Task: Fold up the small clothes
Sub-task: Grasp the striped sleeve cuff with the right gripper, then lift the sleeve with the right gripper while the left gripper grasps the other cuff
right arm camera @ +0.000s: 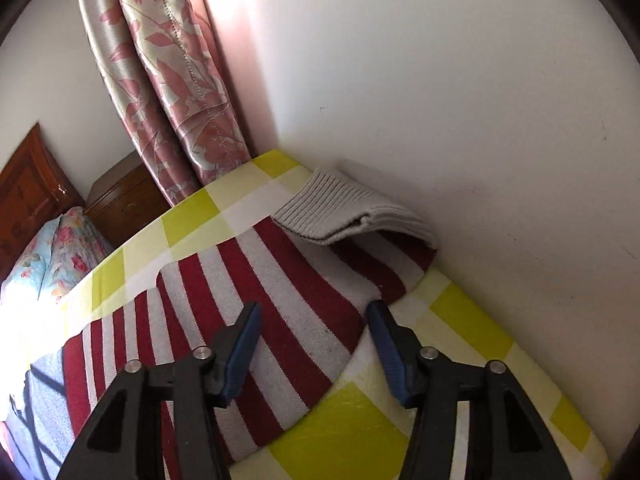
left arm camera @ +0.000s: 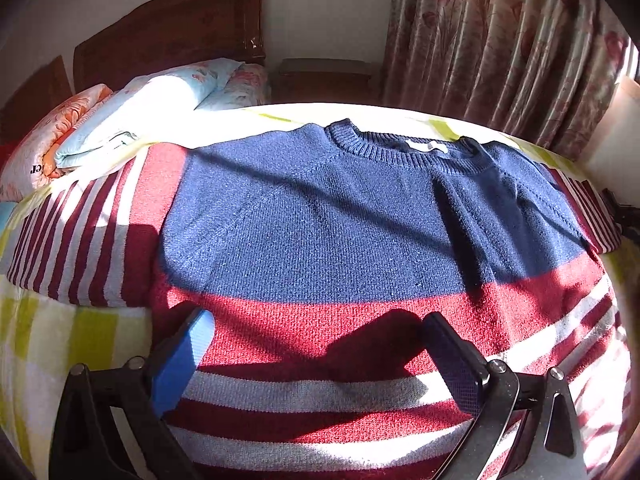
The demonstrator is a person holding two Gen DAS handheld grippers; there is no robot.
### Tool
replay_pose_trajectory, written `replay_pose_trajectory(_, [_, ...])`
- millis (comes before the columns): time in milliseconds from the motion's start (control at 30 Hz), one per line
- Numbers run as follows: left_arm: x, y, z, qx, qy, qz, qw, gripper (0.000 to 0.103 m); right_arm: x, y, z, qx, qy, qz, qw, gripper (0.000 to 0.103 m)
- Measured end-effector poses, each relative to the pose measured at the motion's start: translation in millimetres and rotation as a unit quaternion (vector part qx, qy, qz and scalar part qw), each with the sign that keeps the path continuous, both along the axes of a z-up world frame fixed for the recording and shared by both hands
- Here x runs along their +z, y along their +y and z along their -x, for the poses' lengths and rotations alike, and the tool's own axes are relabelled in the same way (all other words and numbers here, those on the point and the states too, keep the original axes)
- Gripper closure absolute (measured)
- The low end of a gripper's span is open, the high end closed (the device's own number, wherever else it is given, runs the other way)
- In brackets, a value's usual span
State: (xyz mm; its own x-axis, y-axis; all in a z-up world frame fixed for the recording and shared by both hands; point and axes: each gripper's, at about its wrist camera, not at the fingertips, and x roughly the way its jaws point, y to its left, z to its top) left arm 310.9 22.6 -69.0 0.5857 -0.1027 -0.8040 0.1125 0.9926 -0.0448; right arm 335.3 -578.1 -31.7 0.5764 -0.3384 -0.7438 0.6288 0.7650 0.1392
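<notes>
On the bed's yellow-and-white checked sheet [right arm camera: 188, 216] lies a navy, red and white striped knit sweater [left arm camera: 320, 216], flat ahead of the spread left claw [left arm camera: 316, 344]. The right claw [right arm camera: 314, 320], also spread, straddles its striped sleeve [right arm camera: 280, 280]; a shallow pinch could slip off the loose knit.

Your left gripper [left arm camera: 320, 360] hangs with its jaws spread wide apart, and your right gripper [right arm camera: 314, 354] is likewise wide apart, both holding nothing.
</notes>
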Motion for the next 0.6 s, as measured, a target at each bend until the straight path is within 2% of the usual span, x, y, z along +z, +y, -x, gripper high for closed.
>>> replay_pose_trajectory(33, [0.1, 0.5, -0.6, 0.002, 0.002, 0.000, 1.0000, 0.000, -1.4, -2.5, 5.4, -0.007, -0.008, -0.005, 1.000, 0.088])
replay_pose_trajectory(100, [0.2, -0.8, -2.4, 0.001, 0.006, -0.005, 1.0000, 0.000, -4.0, -7.7, 13.6, 0.001, -0.035, -0.031, 0.999, 0.093])
replay_pose_trajectory(200, [-0.1, -3.1, -4.3, 0.004, 0.006, -0.007, 1.0000, 0.000, -3.7, -7.6, 17.7, 0.012, -0.059, -0.045, 0.997, 0.095])
replay_pose_trajectory(233, [-0.1, -2.9, -4.4, 0.004, 0.005, -0.006, 1.0000, 0.000, -0.4, -6.0, 20.8, 0.019, -0.081, -0.042, 0.996, 0.096])
replay_pose_trajectory(333, [-0.1, -3.0, -3.9, 0.004, 0.004, -0.005, 1.0000, 0.000, 13.1, 2.8, 31.1, 0.039, -0.132, -0.022, 0.990, 0.096])
replay_pose_trajectory(433, [-0.1, -3.3, -4.3, 0.004, 0.004, -0.006, 1.0000, 0.000, 32.6, 31.7, 36.0, 0.077, -0.154, 0.003, 0.985, 0.096])
replay_pose_trajectory(500, [-0.1, -3.1, -4.5, 0.004, 0.004, -0.005, 1.0000, 0.000, 54.6, 74.9, 32.1, 0.137, -0.161, 0.050, 0.976, 0.096])
replay_pose_trajectory(533, [-0.2, -3.2, -4.8, 0.004, 0.004, -0.005, 1.0000, 0.000, 65.8, 104.7, 28.9, 0.179, -0.160, 0.080, 0.967, 0.096])
replay_pose_trajectory(600, [-0.2, -2.9, -4.8, 0.004, 0.004, -0.005, 1.0000, 0.000, 81.9, 173.0, 26.7, 0.267, -0.155, 0.144, 0.940, 0.096])
